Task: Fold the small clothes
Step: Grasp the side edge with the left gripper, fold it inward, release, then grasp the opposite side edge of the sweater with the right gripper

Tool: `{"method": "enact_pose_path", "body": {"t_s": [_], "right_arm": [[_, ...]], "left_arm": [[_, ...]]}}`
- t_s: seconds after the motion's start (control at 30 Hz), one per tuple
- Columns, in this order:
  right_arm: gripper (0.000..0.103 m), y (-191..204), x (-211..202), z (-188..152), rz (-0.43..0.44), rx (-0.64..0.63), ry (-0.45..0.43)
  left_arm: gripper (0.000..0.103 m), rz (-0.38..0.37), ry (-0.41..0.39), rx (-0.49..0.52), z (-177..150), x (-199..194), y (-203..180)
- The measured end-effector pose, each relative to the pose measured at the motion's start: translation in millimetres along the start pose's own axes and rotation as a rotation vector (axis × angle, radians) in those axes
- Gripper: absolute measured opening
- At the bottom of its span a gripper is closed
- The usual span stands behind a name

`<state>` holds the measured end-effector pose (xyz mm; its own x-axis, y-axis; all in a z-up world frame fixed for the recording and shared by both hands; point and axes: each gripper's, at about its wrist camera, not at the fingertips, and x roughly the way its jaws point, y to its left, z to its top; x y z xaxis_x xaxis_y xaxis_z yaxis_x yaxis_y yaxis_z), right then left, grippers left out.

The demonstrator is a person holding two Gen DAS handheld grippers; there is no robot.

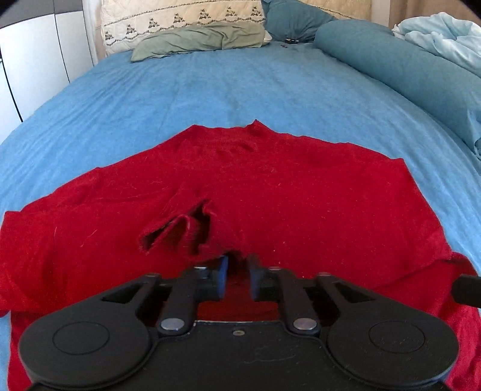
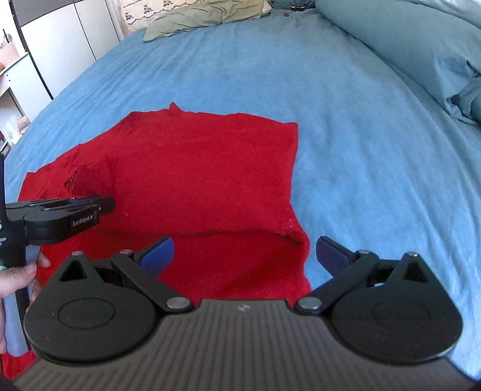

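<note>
A red knitted garment (image 1: 285, 192) lies spread on the blue bedsheet (image 1: 210, 84), its far part doubled over the near part. My left gripper (image 1: 237, 270) has its jaws close together with a raised ridge of the red fabric between them. It also shows from the side in the right wrist view (image 2: 102, 204), low over the garment's left part. My right gripper (image 2: 245, 255) is open and empty, hovering over the garment's (image 2: 195, 168) near right corner. One finger (image 2: 159, 252) is over red cloth, the other over the sheet (image 2: 360, 135).
A green pillow (image 1: 198, 39) and a patterned cream pillow (image 1: 180, 15) lie at the head of the bed. A rolled teal duvet (image 1: 405, 66) runs along the right side. White cupboards (image 2: 60, 39) stand to the left.
</note>
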<state>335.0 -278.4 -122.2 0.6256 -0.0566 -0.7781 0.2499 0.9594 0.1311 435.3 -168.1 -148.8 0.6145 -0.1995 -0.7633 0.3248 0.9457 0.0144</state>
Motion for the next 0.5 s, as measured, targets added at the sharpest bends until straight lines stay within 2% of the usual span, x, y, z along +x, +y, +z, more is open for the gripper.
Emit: {"method": "enact_pose_path", "body": {"t_s": [0.03,0.07,0.27,0.37,0.5], "right_arm": [[0.103,1,-1,1,0.002,-0.001,-0.003],[0.103,3,-1,2,0.001,-0.003,-0.008],[0.103,28,-4,20,0.038,-0.073,-0.032],[0.103,55,-4,30,0.061,-0.125,-0.040],[0.103,94,10,38,0.090,-0.211,-0.038]], "left_arm": [[0.061,-0.003,0.000,-0.009,3,-2,2],[0.073,0.000,-0.010,-0.016,3,-6,5],[0.075,0.030,-0.020,-0.053,8,-41,41],[0.084,0.070,-0.019,-0.091,1,-62,71],[0.085,0.146,-0.028,-0.108,-12,-78,112]]}}
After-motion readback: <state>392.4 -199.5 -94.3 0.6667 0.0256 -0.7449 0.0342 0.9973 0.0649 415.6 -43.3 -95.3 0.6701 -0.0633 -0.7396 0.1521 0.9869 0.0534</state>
